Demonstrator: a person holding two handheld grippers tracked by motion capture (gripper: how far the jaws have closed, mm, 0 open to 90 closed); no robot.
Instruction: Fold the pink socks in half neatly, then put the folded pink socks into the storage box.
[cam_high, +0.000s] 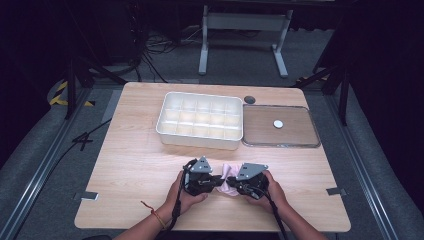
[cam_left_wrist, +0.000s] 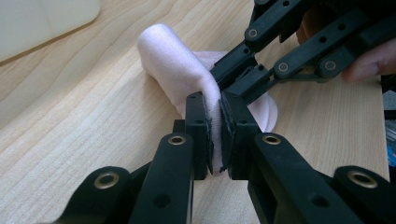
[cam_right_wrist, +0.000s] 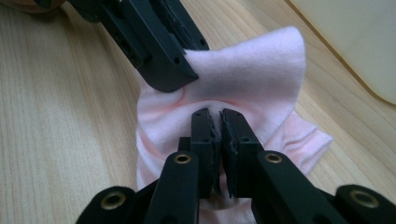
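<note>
Both claws are clamped on the same pink sock (cam_high: 227, 184), one from each side. My left claw (cam_left_wrist: 215, 123) has its jaws pressed together on a fold of the cloth, and in the left gripper view I see the thin pink edge squeezed between the two black pads. My right claw (cam_right_wrist: 218, 135) does the same: its jaws stand almost together, with a pinch of the sock between them.

From the high view, the left claw (cam_high: 219, 181) and the right claw (cam_high: 233, 183) point toward each other, very near, and the sock lies between them on the wooden table (cam_high: 130, 165), close to the near edge. My left hand (cam_high: 186, 196) and my right hand (cam_high: 272, 192) hold the grippers from below.

In the right gripper view the sock (cam_right_wrist: 243, 88) stands up in a rounded fold behind my jaws, and its ribbed cuff lies flat on the wood at the right. The sock (cam_left_wrist: 180, 70) in the left gripper view is a soft roll that rests on the table.

Farther back on the table stands a white tray (cam_high: 167, 112) with many small compartments. Just beside it, to the right, lies a clear lid (cam_high: 312, 127), flat on the wood.
</note>
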